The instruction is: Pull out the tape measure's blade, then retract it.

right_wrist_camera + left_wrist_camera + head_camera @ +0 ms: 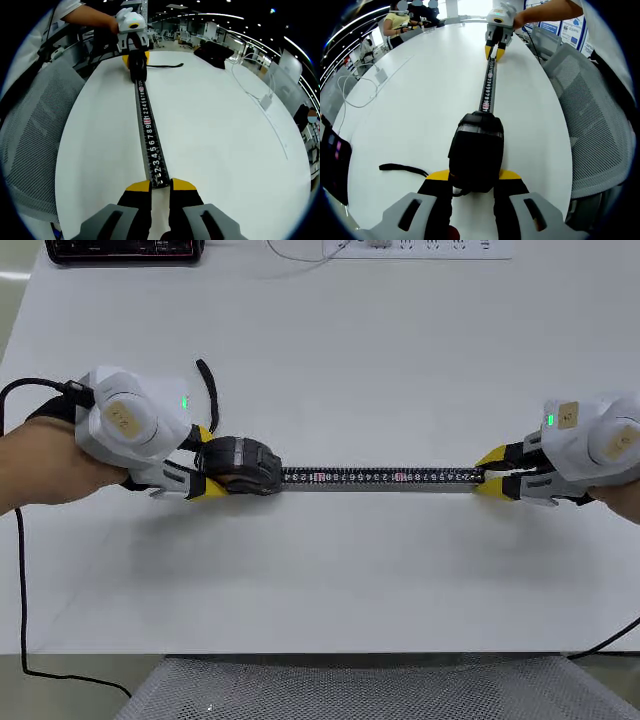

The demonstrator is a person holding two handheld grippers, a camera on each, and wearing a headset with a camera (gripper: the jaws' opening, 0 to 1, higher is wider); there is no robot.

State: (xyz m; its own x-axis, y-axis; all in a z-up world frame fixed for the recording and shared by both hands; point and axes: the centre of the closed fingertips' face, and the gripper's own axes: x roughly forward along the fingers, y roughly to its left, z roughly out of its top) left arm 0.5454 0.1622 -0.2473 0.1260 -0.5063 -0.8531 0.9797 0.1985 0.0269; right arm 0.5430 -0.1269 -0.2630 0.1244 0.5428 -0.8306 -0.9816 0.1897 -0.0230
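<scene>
Clamping tape measure case in left gripper to anchor it on table; pinching blade tip in right gripper, well apart, to hold it taut; retraction likely next

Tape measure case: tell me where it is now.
Head view: the case sits left of centre on the table, clamped in the left claw, blade stretching to the right claw.
</scene>
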